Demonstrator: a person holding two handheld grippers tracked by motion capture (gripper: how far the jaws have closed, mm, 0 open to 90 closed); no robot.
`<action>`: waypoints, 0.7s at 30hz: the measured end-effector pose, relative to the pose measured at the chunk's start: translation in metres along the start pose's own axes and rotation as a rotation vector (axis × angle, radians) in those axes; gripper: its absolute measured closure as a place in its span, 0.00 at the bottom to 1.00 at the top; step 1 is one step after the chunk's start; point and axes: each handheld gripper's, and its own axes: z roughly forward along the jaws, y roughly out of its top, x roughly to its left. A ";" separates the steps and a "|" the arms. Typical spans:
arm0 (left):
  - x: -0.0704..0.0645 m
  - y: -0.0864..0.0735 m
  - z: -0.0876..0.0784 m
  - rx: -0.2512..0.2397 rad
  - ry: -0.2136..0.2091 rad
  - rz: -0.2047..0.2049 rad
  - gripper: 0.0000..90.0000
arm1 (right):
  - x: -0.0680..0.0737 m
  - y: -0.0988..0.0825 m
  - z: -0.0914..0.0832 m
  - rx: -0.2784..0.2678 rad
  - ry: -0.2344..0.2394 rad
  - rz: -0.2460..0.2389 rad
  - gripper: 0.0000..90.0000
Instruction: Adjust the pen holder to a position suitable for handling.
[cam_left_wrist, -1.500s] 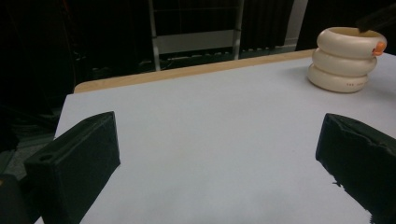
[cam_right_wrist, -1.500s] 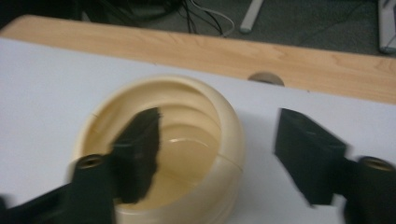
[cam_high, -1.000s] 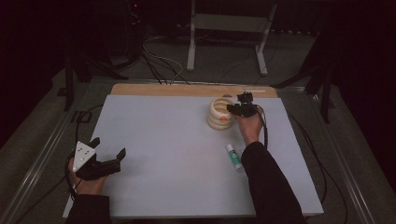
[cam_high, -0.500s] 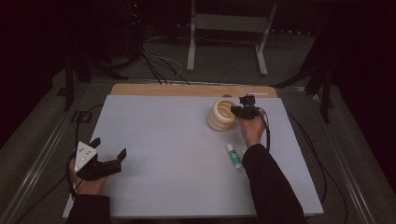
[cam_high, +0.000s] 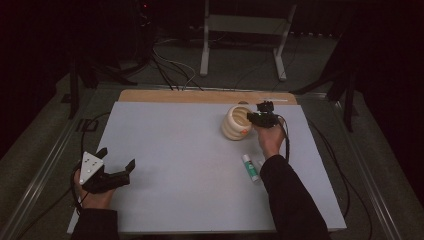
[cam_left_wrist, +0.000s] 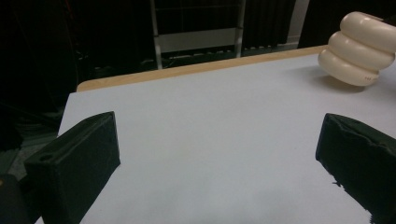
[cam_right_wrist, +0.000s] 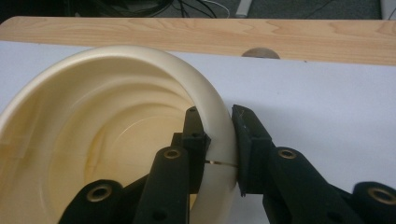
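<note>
Right gripper (cam_right_wrist: 219, 140) clamped on the bowl (cam_right_wrist: 107, 140) rim, far right of the table (cam_high: 190, 165). Bowl likely light, rigid, smooth; the rim suits pinching. Left gripper (cam_high: 116, 165) open, idle.

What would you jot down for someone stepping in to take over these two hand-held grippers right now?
Right gripper: just closed on the rim of the cream ribbed bowl, one jaw inside, one outside; the bowl sits tilted at the far right of the white table.
Left gripper: open, holding nothing, resting near the table's front left corner.
A small white and green tube lies by the right forearm, untouched.
Done: the bowl is gripped.
Left: probably lifting or moving it; where to is not evident.
</note>
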 end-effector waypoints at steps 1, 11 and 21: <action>0.000 0.000 0.000 0.000 0.001 0.000 0.00 | 0.002 0.000 -0.002 -0.001 0.007 -0.011 0.85; -0.001 0.000 0.001 0.002 0.000 0.001 0.00 | 0.017 0.001 -0.010 0.003 0.040 -0.067 0.85; -0.002 0.000 0.001 0.005 -0.005 0.007 0.00 | 0.039 0.000 -0.019 0.026 0.112 -0.128 0.85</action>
